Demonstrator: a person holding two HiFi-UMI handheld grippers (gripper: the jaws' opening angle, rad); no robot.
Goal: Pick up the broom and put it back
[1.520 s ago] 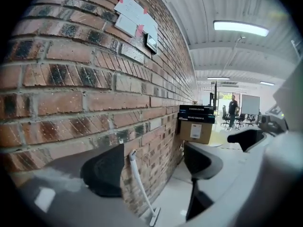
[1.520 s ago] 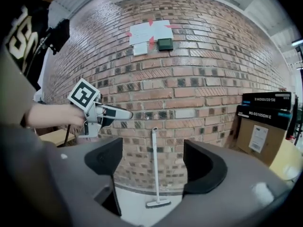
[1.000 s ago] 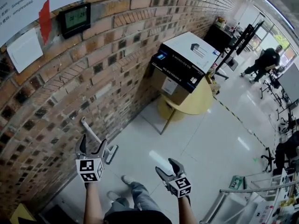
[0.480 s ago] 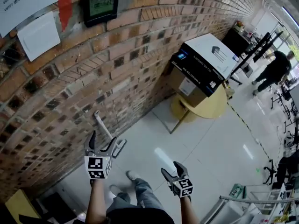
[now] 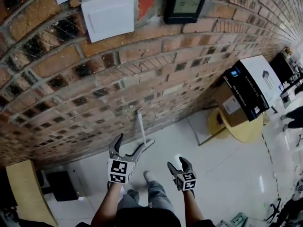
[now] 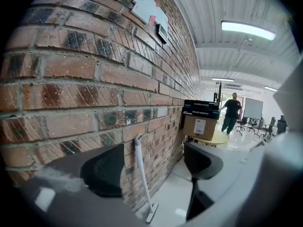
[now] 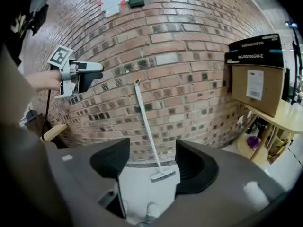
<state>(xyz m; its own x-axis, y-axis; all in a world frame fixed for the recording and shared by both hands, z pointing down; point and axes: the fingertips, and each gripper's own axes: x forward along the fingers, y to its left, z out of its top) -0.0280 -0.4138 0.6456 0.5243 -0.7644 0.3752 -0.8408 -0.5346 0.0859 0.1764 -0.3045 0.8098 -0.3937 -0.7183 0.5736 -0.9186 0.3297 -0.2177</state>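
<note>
Head cam sits above and behind the left gripper (image 5: 129,143) and right gripper (image 5: 179,163), looking steeply down. Each tong cam looks out between its own jaws. All three catch the broom (image 5: 141,126) on the brick wall (image 5: 94,89) just ahead of the tongs.

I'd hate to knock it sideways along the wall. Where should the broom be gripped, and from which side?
Probably take the broom by its thin handle, about mid-length, from the open room side: it leans steeply on the brick wall, head on the floor, so only its front is free.

Brick wall (image 5: 94,79), boxes (image 5: 248,89), round table (image 5: 251,129)
</note>
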